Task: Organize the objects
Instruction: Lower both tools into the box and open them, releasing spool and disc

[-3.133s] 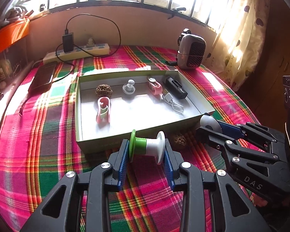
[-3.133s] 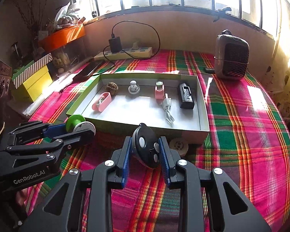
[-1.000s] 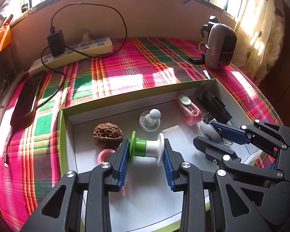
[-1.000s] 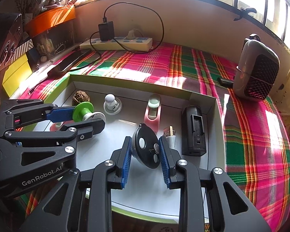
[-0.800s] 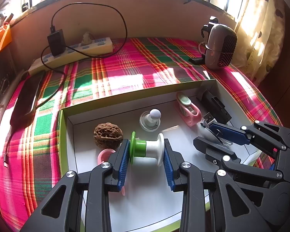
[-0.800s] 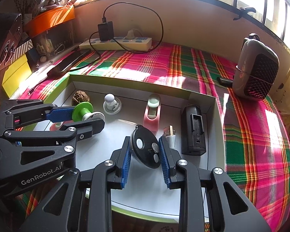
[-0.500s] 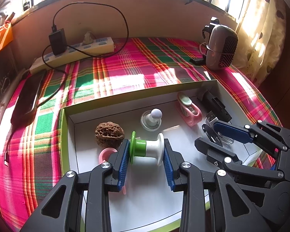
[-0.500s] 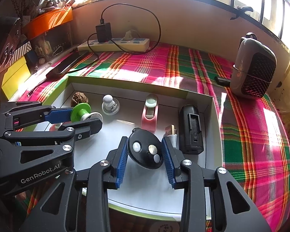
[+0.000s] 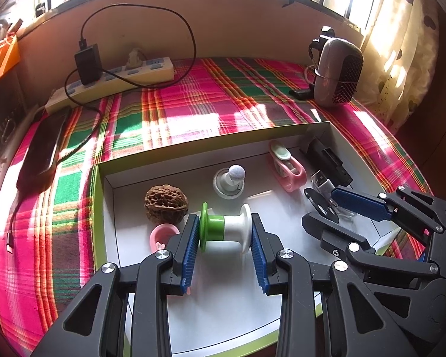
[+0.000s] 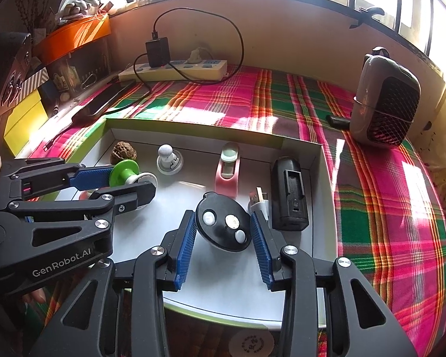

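A white tray with a green rim [image 9: 193, 148] lies on the plaid cloth. My left gripper [image 9: 224, 223] hovers over its left half, shut on a green-and-white spool [image 9: 226, 232] held crosswise by its end flanges. My right gripper [image 10: 222, 215] is over the tray's middle with its jaws apart. A black oval remote [image 10: 223, 226] with three buttons lies flat on the tray floor between the blue pads [image 10: 185, 244], which do not press on it. From the left wrist view the right gripper [image 9: 319, 205] shows at the right, the remote [image 9: 319, 203] edge-on.
In the tray sit a walnut [image 9: 166, 200], a white knob [image 9: 230, 178], a pink clip [image 9: 287, 163], a USB plug [image 9: 321, 180], a black charger [image 10: 290, 196] and a pink piece [image 9: 160, 233]. A heater [image 9: 337, 71], power strip [image 9: 119, 77] and phone [image 9: 43, 148] lie beyond.
Both grippers came from in front of the tray to over it. In the last second the right jaws widened and the remote tipped from upright to flat on the tray floor. The left grip is unchanged.
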{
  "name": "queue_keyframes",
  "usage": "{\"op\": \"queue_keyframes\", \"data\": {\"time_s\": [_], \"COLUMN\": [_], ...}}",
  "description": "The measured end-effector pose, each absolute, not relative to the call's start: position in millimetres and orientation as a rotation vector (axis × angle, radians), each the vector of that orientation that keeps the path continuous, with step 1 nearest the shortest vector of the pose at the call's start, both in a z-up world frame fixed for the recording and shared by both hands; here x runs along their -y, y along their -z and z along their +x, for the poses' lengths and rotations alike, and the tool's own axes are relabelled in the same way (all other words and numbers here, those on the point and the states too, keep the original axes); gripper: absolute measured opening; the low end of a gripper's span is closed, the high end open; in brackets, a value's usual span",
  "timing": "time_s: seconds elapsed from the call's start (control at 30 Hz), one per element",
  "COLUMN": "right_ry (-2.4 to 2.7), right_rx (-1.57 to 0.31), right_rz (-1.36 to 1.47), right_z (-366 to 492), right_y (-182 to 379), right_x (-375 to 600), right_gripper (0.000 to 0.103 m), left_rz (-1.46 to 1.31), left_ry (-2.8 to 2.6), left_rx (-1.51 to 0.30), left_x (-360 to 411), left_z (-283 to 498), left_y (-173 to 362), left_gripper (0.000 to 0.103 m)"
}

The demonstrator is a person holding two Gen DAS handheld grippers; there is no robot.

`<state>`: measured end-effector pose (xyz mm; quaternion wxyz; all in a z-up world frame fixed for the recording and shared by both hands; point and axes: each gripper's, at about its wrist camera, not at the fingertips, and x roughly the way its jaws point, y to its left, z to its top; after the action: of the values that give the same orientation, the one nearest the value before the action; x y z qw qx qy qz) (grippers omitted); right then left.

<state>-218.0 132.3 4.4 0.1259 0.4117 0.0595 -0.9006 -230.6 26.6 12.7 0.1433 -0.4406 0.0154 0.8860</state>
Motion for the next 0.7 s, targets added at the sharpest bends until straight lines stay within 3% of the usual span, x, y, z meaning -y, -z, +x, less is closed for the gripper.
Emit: {"op": "queue_keyframes", "data": {"time_s": [0.7], "right_ry": [2.647], "right_rx": [-0.130], "right_rz": [1.176], "right_z": [-205], "right_y": [-14], "right_x": [-139], "right_gripper": [0.040], "left_rz": [-1.246], "left_ry": [-2.568], "left_rx": [-0.014], "left_x": [-24], "left_z": [-216], "left_y": [-24], "left_gripper": [0.032]}}
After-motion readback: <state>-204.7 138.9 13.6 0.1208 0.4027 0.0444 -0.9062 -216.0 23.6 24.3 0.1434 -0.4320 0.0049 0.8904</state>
